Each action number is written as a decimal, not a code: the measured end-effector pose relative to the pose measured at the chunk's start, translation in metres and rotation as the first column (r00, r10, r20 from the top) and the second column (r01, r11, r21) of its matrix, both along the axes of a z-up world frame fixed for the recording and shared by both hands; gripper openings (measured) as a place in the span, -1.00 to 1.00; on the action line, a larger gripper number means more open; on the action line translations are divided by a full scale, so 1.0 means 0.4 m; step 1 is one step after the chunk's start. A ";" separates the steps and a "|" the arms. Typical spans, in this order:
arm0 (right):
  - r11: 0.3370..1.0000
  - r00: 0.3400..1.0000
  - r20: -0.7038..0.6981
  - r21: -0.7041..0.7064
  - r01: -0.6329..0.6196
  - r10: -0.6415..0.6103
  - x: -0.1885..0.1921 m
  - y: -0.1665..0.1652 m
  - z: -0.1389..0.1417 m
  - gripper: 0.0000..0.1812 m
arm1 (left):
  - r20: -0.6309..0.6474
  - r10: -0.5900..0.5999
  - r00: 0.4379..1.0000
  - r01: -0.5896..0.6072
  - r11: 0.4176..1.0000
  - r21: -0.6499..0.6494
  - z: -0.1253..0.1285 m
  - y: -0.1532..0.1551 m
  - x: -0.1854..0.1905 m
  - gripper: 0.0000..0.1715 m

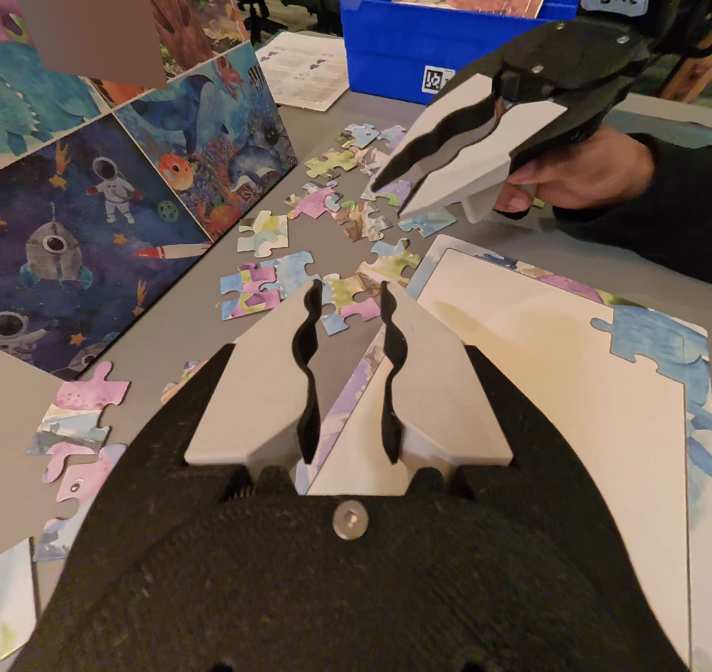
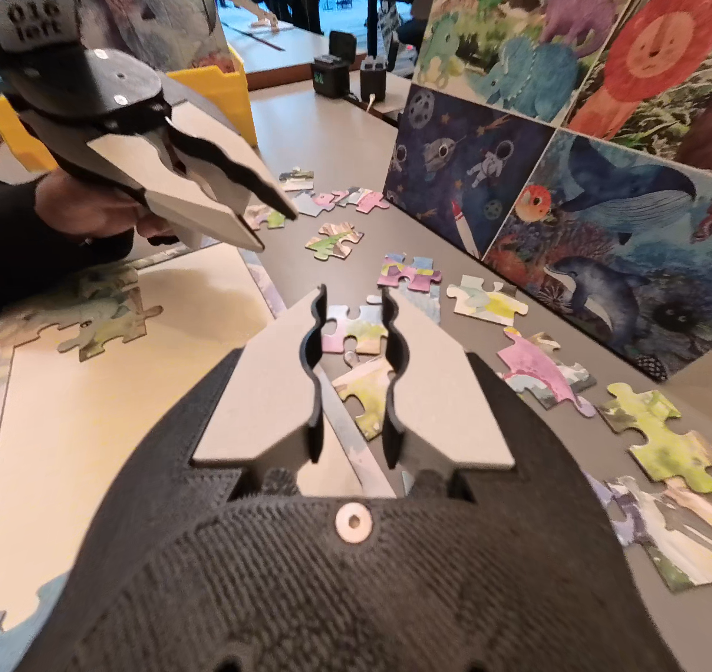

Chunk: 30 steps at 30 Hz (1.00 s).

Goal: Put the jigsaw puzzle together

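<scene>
We are barely started — the cream puzzle tray (image 1: 539, 364) holds only a few corner pieces (blue at one, green at another), while loose pastel cardboard pieces (image 1: 266, 287) litter the grey table (image 1: 173, 326). Left gripper (image 1: 350, 287) and right gripper (image 2: 352, 291) both gape, holding nothing.

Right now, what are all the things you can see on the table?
Loose puzzle pieces: many, pastel pink, blue, green; scattered on the grey table between board and picture panel.
Puzzle board: one, cream with a painted border; a few pieces already fitted at its edges.
Picture panel: one, space and sea scenes; standing beside the pieces.
Blue bin: one; far side, holding a picture board.
Yellow bin: one; far side.
Printed paper sheet: one, white; beside the blue bin.
Black chargers: two; far table edge.
Left tool: grey-black, open, empty, over pieces.
Right tool: grey-black, open, empty, over pieces.
</scene>
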State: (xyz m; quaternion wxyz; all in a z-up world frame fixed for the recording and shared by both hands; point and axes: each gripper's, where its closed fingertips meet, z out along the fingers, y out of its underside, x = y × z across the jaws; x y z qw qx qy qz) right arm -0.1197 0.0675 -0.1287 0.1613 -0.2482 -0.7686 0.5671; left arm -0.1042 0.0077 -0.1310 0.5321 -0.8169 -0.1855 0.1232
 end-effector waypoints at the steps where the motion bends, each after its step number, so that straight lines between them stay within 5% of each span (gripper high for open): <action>1: 1.000 1.000 -0.003 0.019 0.001 -0.001 0.000 -0.001 -0.007 -0.72 | -0.008 0.011 1.000 -0.011 1.000 -0.008 -0.003 -0.002 -0.004 -0.67; 30: 0.994 1.000 -0.027 0.109 0.010 -0.007 0.003 -0.006 -0.029 -0.78 | -0.001 0.019 1.000 -0.019 1.000 -0.014 -0.015 -0.002 -0.010 -0.71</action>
